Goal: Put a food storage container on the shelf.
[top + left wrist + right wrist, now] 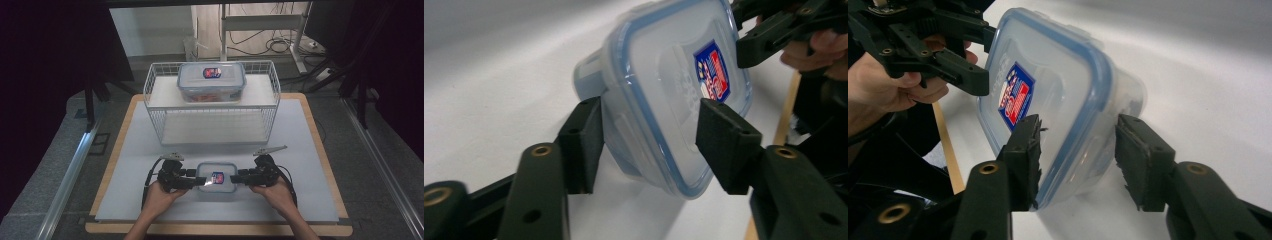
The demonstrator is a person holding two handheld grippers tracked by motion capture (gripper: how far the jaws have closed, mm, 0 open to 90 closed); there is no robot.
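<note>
A small clear container with a blue-rimmed lid and a red-and-blue label (217, 178) sits on the white table mat near the front edge. My left gripper (199, 183) meets its left end and my right gripper (236, 177) its right end. In the left gripper view, the left gripper (649, 145) has one pad on the lid of the container (664, 75) and the other against its side wall. The right gripper (1078, 160) clasps the container (1058, 90) the same way from the opposite end, lid and side between its pads.
A white wire basket (150, 92) stands at the back of the mat, with a larger clear lidded container (211, 81) on its upper shelf. The mat lies on a wooden board (220, 229). Cables and a stand lie on the floor beyond.
</note>
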